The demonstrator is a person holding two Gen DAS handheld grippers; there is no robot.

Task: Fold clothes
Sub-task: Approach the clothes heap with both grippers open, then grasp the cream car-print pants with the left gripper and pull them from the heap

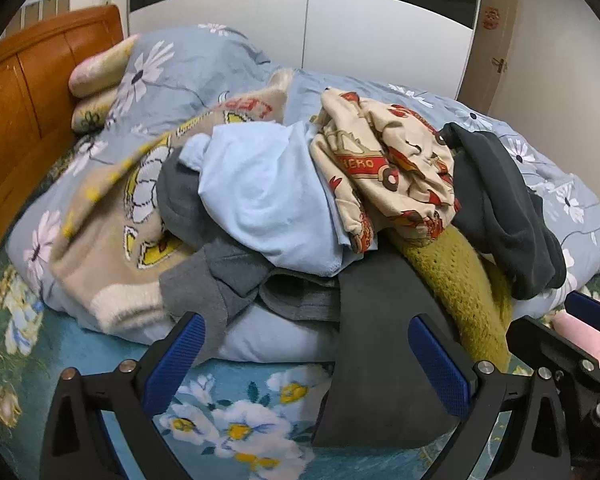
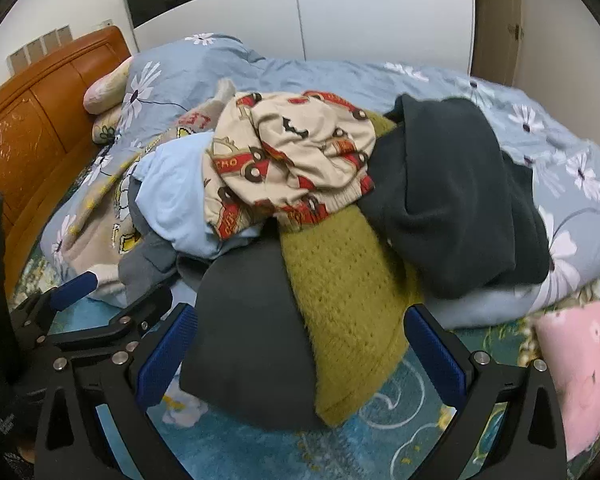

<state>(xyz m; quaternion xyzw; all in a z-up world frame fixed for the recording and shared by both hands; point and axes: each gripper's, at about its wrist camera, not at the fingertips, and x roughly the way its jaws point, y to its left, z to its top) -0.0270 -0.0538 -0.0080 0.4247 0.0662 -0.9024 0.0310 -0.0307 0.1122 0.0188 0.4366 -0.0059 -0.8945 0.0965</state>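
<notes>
A heap of clothes lies on the bed: a light blue garment (image 1: 260,200), a cream fire-truck print garment (image 1: 384,160), an olive knit (image 2: 340,296), a dark grey garment (image 2: 244,340) hanging off the front, a black garment (image 2: 456,208) and a grey garment (image 1: 228,276). My left gripper (image 1: 306,344) is open in front of the heap's lower edge, touching nothing. My right gripper (image 2: 300,340) is open, with the dark grey garment and olive knit lying between its fingers. The left gripper also shows at the left of the right wrist view (image 2: 112,296).
A blue floral duvet (image 1: 204,64) with pillows (image 1: 96,72) lies under and behind the heap. An orange wooden headboard (image 1: 24,112) stands at the left. A white wardrobe (image 1: 300,16) is behind. A pink cushion (image 2: 580,364) lies at the right on the teal floral sheet (image 1: 236,408).
</notes>
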